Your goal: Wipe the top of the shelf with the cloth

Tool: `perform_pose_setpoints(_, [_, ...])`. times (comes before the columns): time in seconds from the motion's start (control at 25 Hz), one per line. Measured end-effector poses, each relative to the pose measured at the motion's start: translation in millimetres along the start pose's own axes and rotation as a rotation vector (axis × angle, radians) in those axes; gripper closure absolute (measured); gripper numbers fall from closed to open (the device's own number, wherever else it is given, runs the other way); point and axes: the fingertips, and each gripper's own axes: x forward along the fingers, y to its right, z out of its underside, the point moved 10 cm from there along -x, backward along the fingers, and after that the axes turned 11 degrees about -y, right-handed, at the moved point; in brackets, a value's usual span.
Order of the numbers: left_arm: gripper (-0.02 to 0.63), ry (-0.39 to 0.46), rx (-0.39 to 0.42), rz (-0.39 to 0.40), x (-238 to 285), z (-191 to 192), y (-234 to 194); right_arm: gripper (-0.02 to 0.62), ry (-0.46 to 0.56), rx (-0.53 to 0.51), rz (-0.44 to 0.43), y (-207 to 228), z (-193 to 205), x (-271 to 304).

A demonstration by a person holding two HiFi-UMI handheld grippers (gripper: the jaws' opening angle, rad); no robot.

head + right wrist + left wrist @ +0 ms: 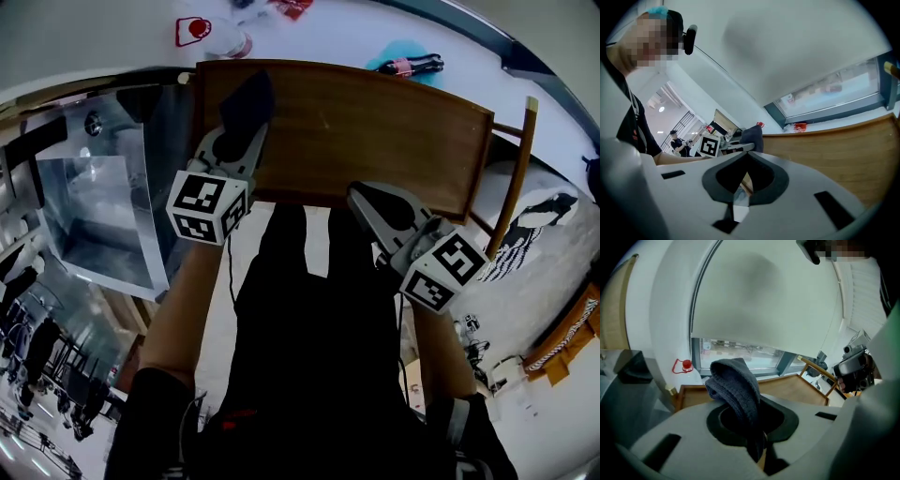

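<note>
The wooden shelf top spreads in front of me. My left gripper is over its left part, shut on a dark grey cloth. In the left gripper view the cloth bulges up out of the clamped jaws, with the shelf top behind it. I cannot tell whether the cloth touches the wood. My right gripper is at the shelf's near edge, right of centre, shut and holding nothing. From the right gripper view the jaws meet over the shelf top, and the cloth shows to the left.
A clear shiny box stands left of the shelf. Beyond the shelf are a red-capped bottle and a black tool on a teal patch. A wooden rail rises at the shelf's right end. The person's dark trousers fill the near side.
</note>
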Motion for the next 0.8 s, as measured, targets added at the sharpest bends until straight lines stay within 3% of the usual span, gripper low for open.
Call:
perform_pose_setpoints(0.32, [0.549, -0.095, 0.04, -0.135, -22.5, 34.7, -54.3, 0.591, -0.055, -0.013, -0.022, -14.5, -1.5, 40.8])
perform_pose_setpoints(0.6, [0.549, -0.153, 0.069, -0.178, -19.7, 50.5, -69.7, 0.591, -0.073, -0.004, -0.019, -16.3, 1.5, 54.0])
perform_pose_setpoints(0.8, [0.549, -0.181, 0.087, -0.166, -7.9, 55.6, -66.5, 0.591, -0.075, 0.005, -0.011, -14.0, 5.9, 56.2])
